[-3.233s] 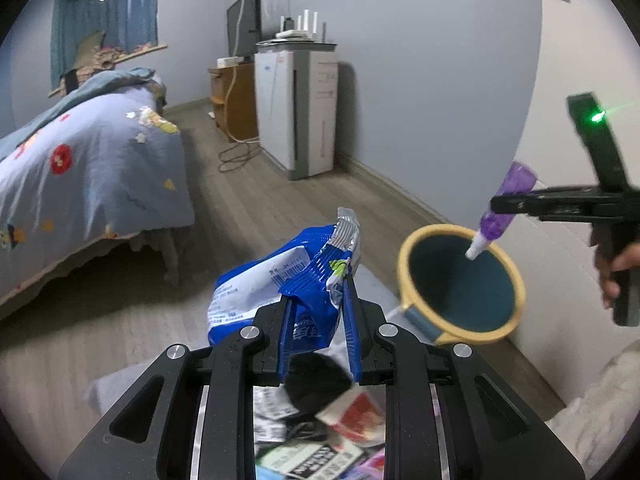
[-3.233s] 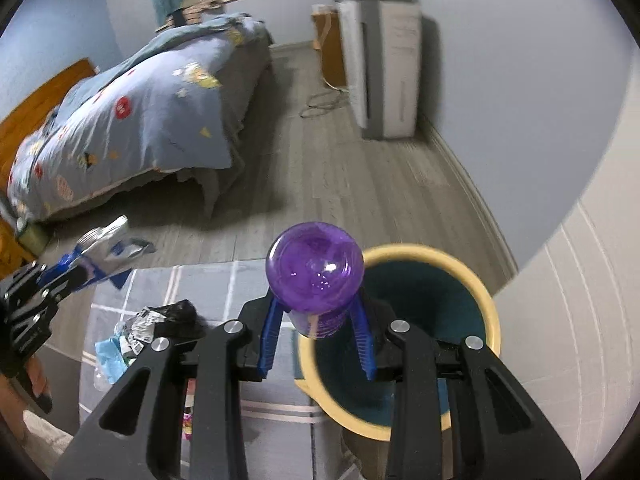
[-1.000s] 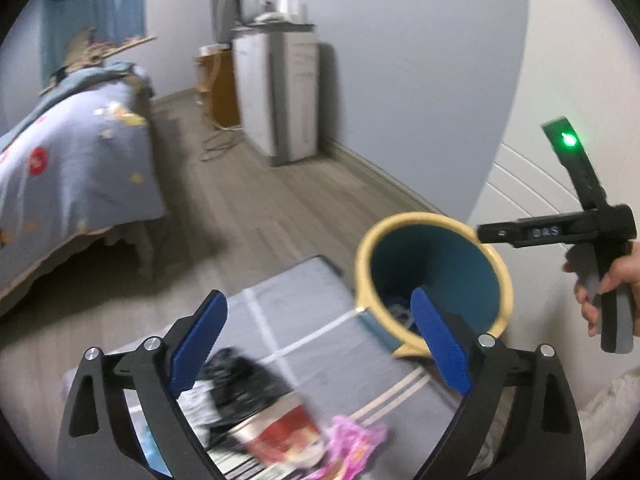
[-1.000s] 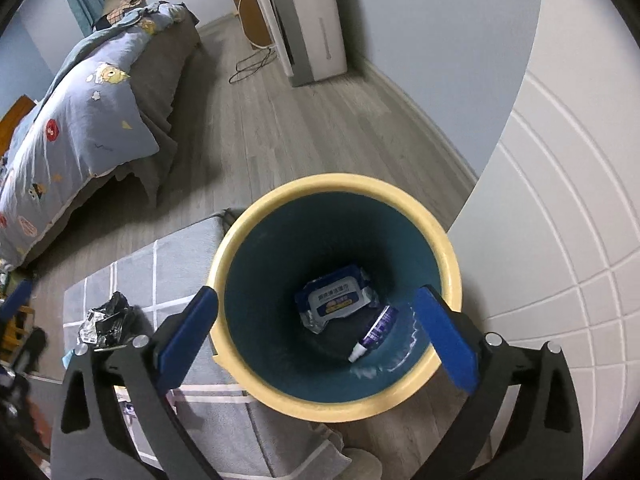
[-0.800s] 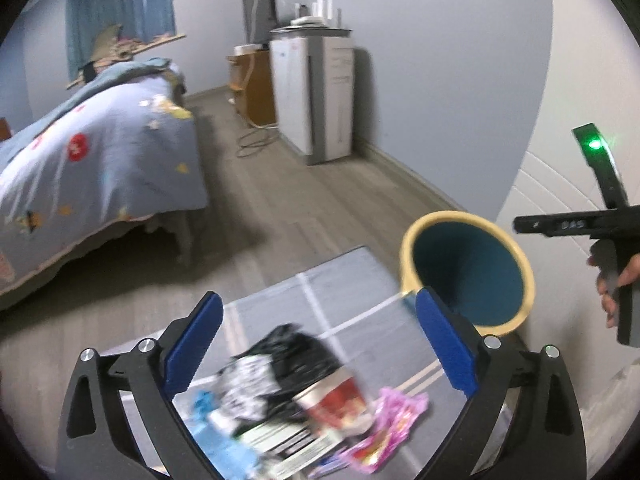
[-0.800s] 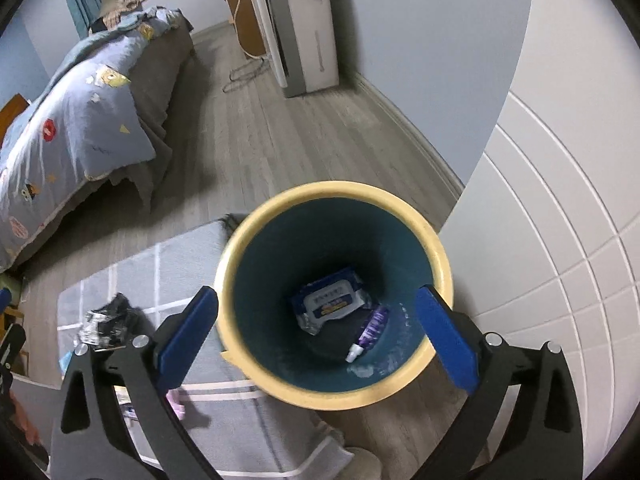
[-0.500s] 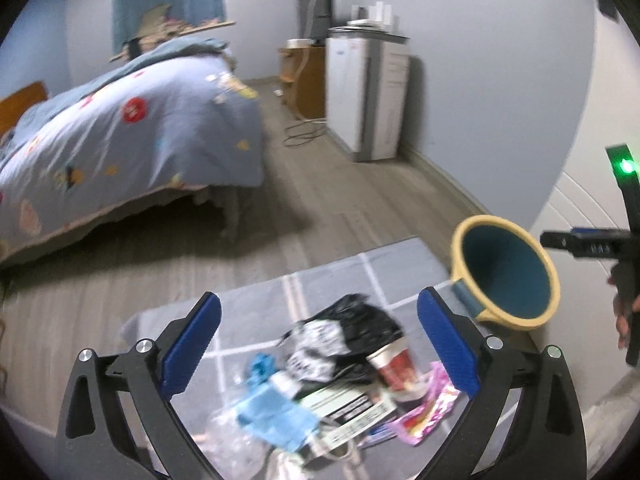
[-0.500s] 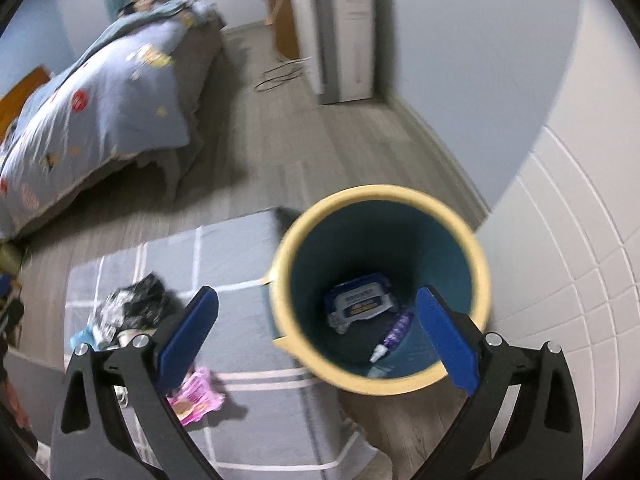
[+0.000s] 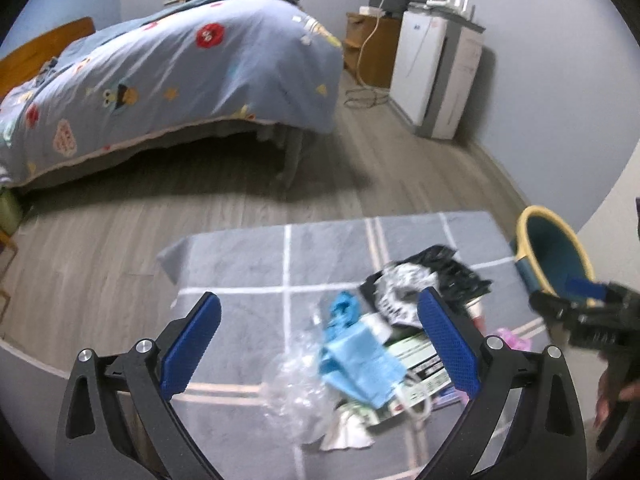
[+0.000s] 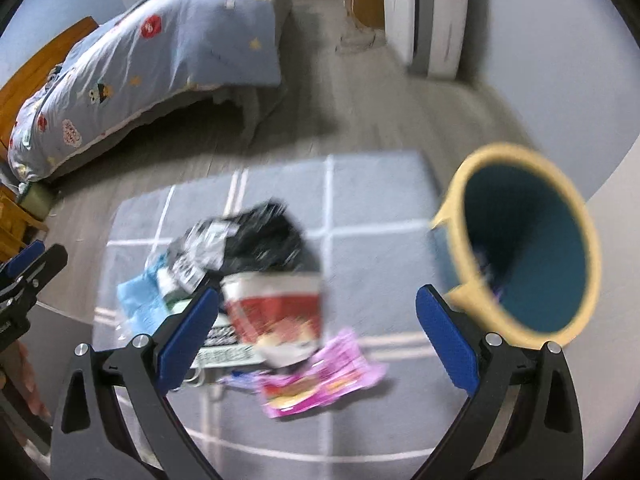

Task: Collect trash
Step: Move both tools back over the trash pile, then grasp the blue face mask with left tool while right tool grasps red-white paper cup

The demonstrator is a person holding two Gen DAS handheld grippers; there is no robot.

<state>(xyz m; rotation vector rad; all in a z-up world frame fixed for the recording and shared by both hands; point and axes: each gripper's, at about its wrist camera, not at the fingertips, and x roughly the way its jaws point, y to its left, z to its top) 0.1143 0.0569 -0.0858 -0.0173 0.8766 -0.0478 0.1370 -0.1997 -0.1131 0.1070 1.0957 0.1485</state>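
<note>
Trash pile (image 9: 384,336) on grey rug (image 9: 248,264), bed (image 9: 168,68) behind; both tools spread apart, empty.

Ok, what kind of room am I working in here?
A bedroom, most likely: a bed with a patterned blue duvet, a grey rug on wood flooring, and a yellow-rimmed bin beside the trash pile.

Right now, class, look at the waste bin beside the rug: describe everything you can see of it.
The waste bin is a round, tapering tub with a thick yellow rim and a dark teal inside, plastic by its look. It stands on the wood floor at the right edge of the grey rug, near a pale wall, its mouth open with no lid. Something small lies low inside, too blurred to name. Neither gripper touches it.
</note>
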